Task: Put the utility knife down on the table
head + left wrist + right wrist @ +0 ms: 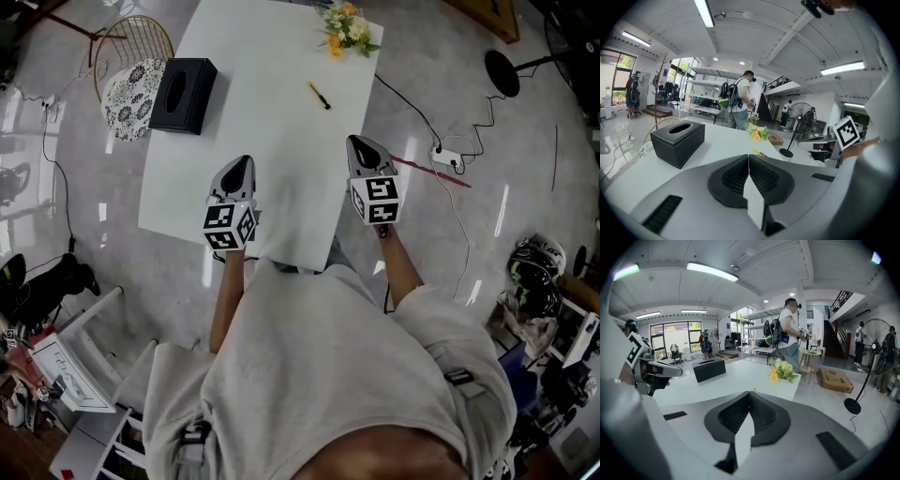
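Observation:
The utility knife [319, 95], a slim yellow and black tool, lies flat on the white table [262, 56] towards its far right side. Neither gripper touches it. My right gripper [358, 142] hovers over the table's near right edge, short of the knife, jaws shut with nothing between them. My left gripper [243, 160] hangs over the near middle of the table, shut and empty too. In the left gripper view the knife [758, 153] shows just past the closed jaws [748, 157]. The right gripper view shows the closed jaws [749, 393] and a sliver of the knife [753, 390].
A black tissue box [183, 95] stands at the table's left edge, a small flower bunch [347, 28] at the far right corner. A wire chair [131, 70] is left of the table. A fan base [502, 73], cables and a power strip [448, 157] lie on the floor at right.

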{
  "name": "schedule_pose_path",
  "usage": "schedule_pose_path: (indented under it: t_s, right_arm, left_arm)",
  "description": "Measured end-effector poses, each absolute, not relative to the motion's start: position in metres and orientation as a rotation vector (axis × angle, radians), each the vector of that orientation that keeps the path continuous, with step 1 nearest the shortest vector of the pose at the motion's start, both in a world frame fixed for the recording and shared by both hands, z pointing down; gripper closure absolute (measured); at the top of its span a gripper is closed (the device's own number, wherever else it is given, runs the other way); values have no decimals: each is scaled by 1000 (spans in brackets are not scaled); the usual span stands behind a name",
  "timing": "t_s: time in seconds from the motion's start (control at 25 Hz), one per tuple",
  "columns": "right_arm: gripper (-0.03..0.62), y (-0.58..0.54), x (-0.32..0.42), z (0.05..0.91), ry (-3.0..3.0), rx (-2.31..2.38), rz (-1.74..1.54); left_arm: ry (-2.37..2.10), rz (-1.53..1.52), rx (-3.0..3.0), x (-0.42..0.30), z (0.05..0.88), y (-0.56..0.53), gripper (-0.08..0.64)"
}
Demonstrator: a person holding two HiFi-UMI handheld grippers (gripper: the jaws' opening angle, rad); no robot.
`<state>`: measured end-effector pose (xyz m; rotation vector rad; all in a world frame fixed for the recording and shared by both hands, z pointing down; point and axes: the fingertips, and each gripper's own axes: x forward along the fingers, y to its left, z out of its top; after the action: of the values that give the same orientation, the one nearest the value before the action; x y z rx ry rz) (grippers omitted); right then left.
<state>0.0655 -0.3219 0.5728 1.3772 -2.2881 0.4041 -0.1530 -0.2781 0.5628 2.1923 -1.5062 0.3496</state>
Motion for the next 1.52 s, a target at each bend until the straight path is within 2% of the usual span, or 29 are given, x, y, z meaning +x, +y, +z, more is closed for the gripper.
schedule_pose_path:
  t_s: [0.88,1.52]
  right_arm:
    - [561,-315,54,472,-2431,1459,185]
    - [561,-319,58,459,-2462,1490,186]
  left_arm:
    - [-1645,224,2293,-162,485,-277,540]
    - [-1718,170,2358,-164,445,-293,540]
